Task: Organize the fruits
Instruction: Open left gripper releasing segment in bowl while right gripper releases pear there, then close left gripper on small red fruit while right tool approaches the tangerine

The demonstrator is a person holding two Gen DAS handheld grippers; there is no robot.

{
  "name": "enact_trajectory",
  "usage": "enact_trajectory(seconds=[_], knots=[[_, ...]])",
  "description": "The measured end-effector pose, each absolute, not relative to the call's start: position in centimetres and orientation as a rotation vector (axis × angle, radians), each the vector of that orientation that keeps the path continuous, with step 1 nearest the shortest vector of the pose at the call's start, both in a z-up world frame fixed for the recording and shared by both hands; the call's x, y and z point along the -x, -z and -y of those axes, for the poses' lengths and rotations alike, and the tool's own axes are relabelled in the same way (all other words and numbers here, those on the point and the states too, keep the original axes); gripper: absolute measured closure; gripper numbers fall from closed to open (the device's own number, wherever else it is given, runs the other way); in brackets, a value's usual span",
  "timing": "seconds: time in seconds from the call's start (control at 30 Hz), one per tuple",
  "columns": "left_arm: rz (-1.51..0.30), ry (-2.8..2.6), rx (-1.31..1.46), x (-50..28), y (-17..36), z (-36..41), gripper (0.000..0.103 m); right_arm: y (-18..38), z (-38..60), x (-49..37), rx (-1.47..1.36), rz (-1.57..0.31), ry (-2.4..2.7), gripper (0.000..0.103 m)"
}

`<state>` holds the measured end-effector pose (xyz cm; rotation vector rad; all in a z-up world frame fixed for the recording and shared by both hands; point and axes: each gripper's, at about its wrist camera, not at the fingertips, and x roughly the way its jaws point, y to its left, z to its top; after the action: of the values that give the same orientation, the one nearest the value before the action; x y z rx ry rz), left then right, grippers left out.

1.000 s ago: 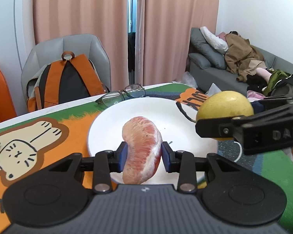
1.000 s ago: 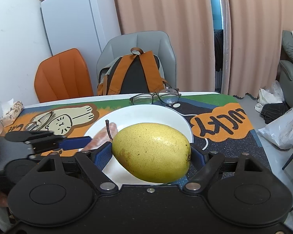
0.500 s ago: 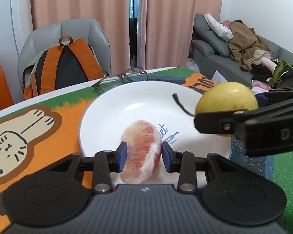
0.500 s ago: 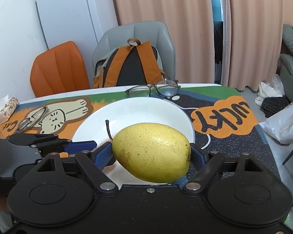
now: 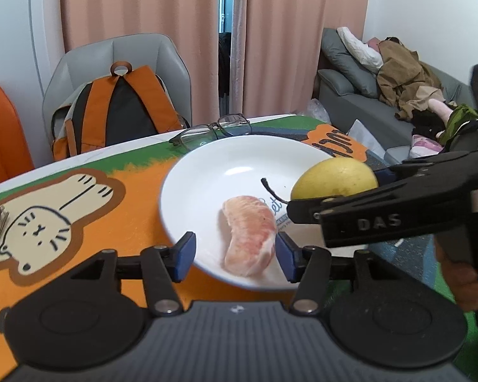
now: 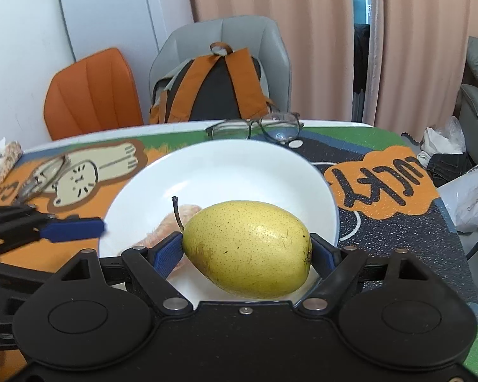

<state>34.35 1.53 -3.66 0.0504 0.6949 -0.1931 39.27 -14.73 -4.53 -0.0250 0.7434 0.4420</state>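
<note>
Release confirmed | my left gripper [image 5: 235, 256] jaws, clamped a second ago, stood wide; pomelo segment [image 5: 250, 238] lay on plate [image 5: 207, 172] | my right gripper [image 6: 247, 250] gripped pear [image 6: 248, 248] above plate, placement pending.

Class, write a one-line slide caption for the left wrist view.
Left tongs open around a pomelo segment lying on the white plate; right tongs hold a pear.
</note>
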Motion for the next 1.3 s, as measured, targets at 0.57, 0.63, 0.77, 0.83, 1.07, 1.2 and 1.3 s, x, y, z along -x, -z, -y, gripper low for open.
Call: enact_trajectory(seconds=[0.57,0.63,0.77,0.83,1.07,1.2,1.3], knots=[[-0.676,0.180,-0.017,-28.8,2.8,-4.6,0.043,0.1,15.7,-34.8,0.035,-0.612,-0.478,0.006],[-0.663,0.176,-0.011,-27.9,2.6,-4.9,0.043,-0.3,16.0,-33.6,0.031,-0.602,-0.493,0.003],[-0.632,0.174,-0.013,-26.0,2.0,-5.1,0.030,-0.7,16.5,-31.2,0.017,-0.587,-0.509,0.000],[-0.617,0.169,-0.016,-25.1,1.8,-5.0,0.026,-0.8,16.8,-30.2,0.009,-0.584,-0.523,0.000],[-0.606,0.178,-0.043,-21.9,2.2,-4.4,0.020,0.1,17.6,-26.5,0.031,-0.577,-0.519,0.000],[-0.626,0.185,-0.058,-20.4,3.5,-4.0,0.020,0.8,18.2,-25.0,0.029,-0.576,-0.503,0.000],[-0.642,0.184,-0.067,-19.5,4.7,-3.7,0.019,1.1,18.7,-24.3,0.020,-0.578,-0.492,0.000]])
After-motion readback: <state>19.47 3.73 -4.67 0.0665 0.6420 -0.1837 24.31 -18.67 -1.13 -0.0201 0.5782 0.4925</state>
